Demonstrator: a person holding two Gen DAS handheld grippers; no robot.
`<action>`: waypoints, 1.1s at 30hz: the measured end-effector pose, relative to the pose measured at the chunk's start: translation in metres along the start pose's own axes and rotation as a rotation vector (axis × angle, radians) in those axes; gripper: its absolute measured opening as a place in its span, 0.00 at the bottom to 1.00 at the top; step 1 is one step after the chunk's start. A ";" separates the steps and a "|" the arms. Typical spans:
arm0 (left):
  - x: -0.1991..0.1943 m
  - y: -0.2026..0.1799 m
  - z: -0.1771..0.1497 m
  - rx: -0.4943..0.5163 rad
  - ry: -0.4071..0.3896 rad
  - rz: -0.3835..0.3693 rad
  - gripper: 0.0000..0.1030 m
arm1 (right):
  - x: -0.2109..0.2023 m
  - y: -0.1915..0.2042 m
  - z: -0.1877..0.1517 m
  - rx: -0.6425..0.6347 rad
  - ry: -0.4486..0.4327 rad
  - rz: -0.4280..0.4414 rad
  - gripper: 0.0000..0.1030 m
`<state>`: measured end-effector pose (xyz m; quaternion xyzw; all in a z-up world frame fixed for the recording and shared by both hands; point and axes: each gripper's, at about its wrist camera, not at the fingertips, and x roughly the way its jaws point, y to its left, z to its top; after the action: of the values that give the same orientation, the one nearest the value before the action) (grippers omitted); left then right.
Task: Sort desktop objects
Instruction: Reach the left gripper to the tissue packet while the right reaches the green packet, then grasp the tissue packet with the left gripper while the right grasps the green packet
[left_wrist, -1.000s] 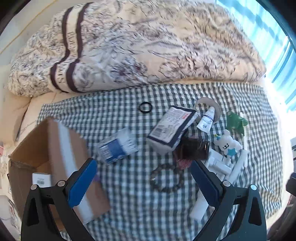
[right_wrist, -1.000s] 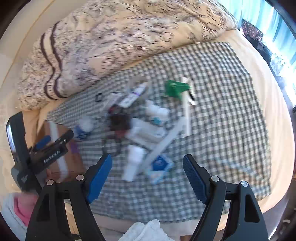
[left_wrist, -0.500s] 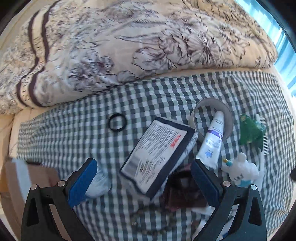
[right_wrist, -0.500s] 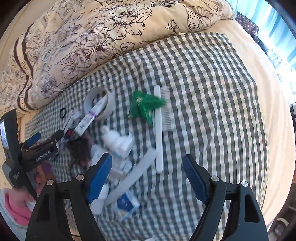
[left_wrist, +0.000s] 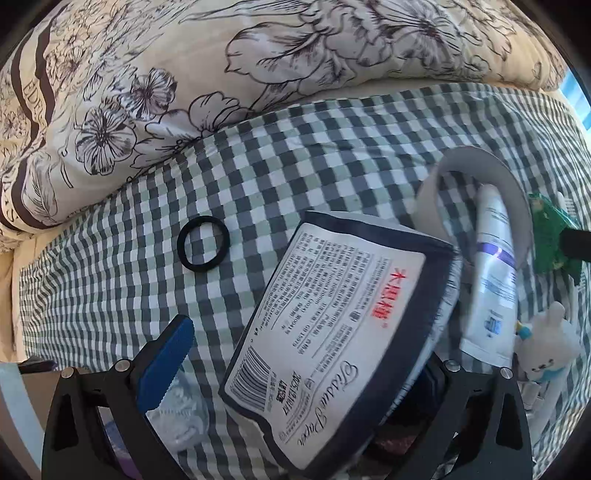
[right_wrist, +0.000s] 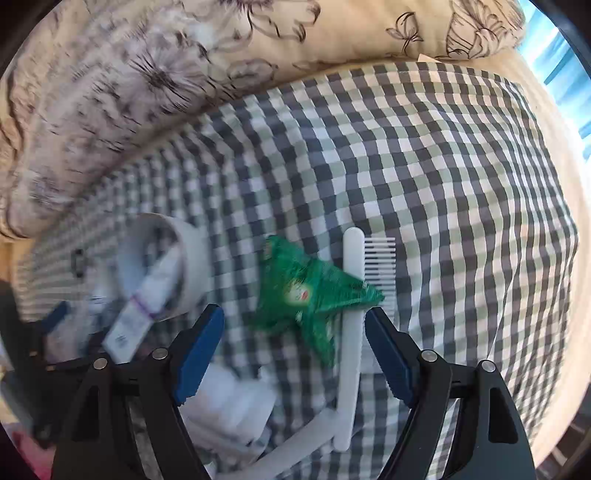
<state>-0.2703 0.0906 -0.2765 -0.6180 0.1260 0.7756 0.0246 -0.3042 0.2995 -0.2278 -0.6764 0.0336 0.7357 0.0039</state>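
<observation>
While jaws gape, left gripper (left_wrist: 295, 354) straddles tissue pack (left_wrist: 343, 328) (label up)

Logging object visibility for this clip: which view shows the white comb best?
The right wrist view: the white comb lies nearly whole, handle and teeth clear, partly under the green packet. The left wrist view catches only a sliver at its right edge.

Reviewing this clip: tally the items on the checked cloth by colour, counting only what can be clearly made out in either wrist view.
White: 4 (comb, tube, bear figure, tape roll)
Green: 1 (packet)
Black: 1 (hair tie)
Navy and white: 1 (tissue pack)
Total: 7. Blurred pieces near the bottom edges are not counted.
</observation>
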 end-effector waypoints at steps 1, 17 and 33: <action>0.001 0.003 0.000 -0.007 -0.007 -0.012 1.00 | 0.005 0.002 0.001 -0.008 0.012 -0.015 0.63; -0.056 0.045 0.001 -0.106 -0.125 -0.170 0.45 | -0.042 -0.016 -0.020 0.062 -0.034 0.074 0.37; -0.192 0.064 -0.028 -0.176 -0.242 -0.173 0.45 | -0.142 -0.012 -0.082 0.025 -0.119 0.201 0.37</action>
<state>-0.2110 0.0453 -0.0865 -0.5286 -0.0002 0.8473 0.0519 -0.2101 0.3123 -0.0934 -0.6248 0.1105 0.7706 -0.0594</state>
